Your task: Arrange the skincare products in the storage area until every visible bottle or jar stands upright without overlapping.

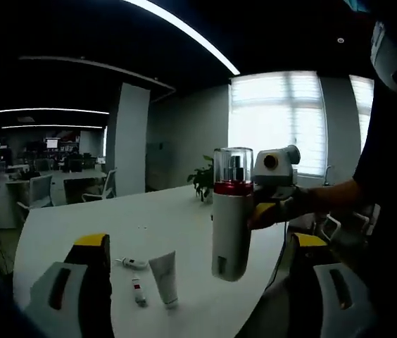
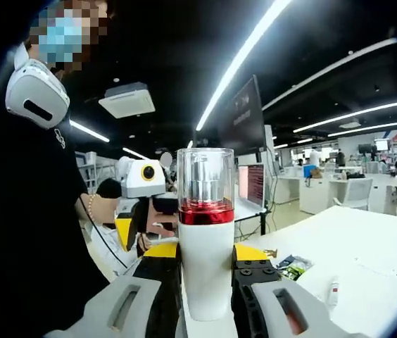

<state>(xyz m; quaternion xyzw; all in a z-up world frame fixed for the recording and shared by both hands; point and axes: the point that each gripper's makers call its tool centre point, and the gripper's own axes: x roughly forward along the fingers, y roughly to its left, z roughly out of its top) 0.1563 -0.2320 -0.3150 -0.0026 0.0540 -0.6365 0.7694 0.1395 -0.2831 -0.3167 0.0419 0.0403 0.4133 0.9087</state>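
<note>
Right gripper point(image 2: 205, 296) is raised off the white table point(image 1: 184, 218), jaws clamped on the lower body of a white pump bottle with red band and clear cap point(image 2: 205, 232), held upright. Left gripper point(image 1: 198, 296) faces it with jaws spread wide and empty, bottle between and beyond them. Small white squeeze tube point(image 1: 164, 278) lies on the table below.

Potted plant point(image 1: 202, 182) (by window point(image 1: 279, 121))

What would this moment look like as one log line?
right gripper: shut on white bottle | bottle: upright, lifted | left gripper: open | table: tube lying
</note>
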